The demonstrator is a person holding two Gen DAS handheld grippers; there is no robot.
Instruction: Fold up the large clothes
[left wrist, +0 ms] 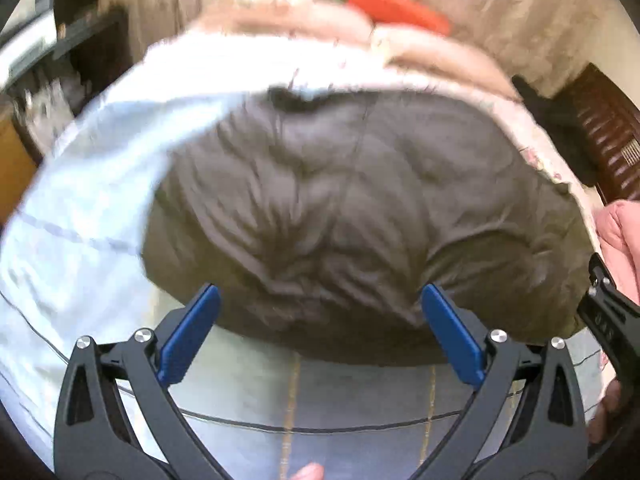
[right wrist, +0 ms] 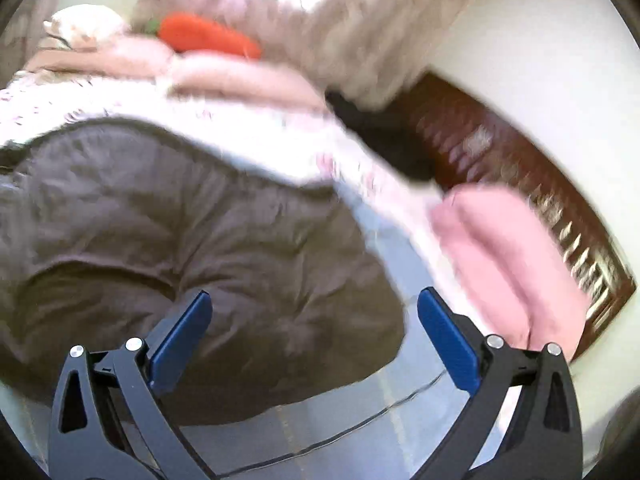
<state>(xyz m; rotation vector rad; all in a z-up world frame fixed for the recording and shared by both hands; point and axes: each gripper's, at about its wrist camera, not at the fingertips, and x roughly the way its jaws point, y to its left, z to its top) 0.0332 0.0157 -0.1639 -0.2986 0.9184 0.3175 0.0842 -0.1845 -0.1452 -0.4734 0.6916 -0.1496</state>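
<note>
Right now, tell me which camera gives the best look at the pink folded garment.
The right wrist view. There the pink folded garment shows broadly, lying beside the brown padded jacket near the dark wooden headboard, though motion-blurred. The left wrist view catches only a sliver of it at the right edge.

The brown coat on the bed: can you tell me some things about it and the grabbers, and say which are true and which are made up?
1. The brown coat lies on the bed. True.
2. The left gripper is squeezing the coat. False: it is open and holds nothing.
3. The right gripper is open. True.
4. The carrot toy is blue. False: it is orange.
</note>
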